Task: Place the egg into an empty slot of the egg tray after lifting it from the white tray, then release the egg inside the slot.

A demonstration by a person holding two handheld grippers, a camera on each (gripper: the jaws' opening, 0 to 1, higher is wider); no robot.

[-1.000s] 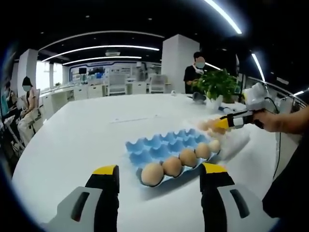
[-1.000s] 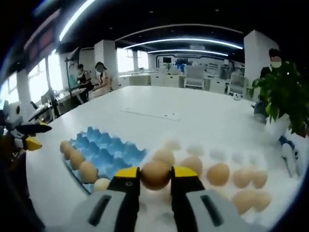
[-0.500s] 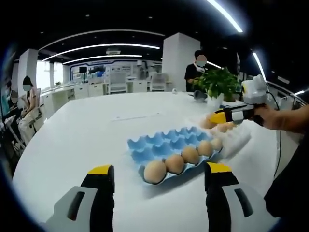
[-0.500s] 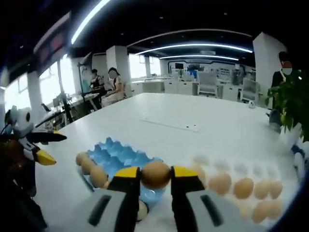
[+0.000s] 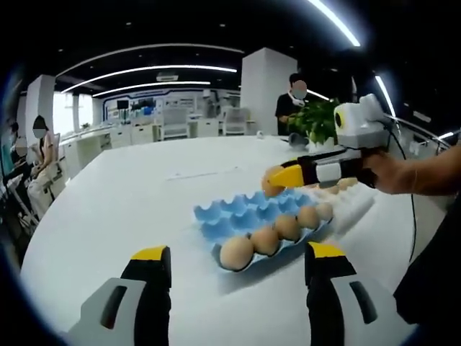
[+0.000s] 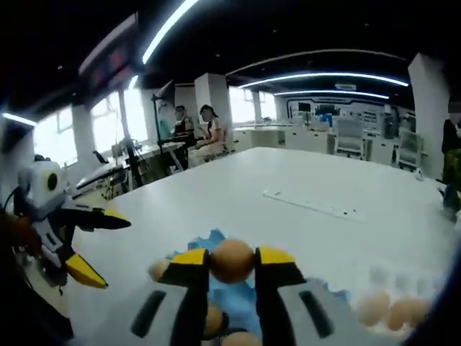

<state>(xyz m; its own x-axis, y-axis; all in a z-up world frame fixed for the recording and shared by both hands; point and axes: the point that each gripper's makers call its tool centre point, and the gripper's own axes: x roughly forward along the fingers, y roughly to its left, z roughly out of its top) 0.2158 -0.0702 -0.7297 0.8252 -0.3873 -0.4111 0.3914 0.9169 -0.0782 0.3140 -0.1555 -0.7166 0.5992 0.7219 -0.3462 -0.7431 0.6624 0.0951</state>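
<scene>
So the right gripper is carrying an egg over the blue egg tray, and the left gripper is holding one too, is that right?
Not quite. The left gripper holds nothing: in the left gripper view its jaws stand wide apart with only table between them. The rest is right: the right gripper is shut on an egg and carries it over the blue egg tray.

White table [image 5: 130,209] is carrying a blue egg tray [image 5: 248,220]. White tray [image 5: 353,205] is sitting just beside it. Plant pot [image 5: 317,122] is standing farther back.

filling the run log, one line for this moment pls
right gripper: shut on egg | over blue egg tray | left gripper: open, idle
</scene>
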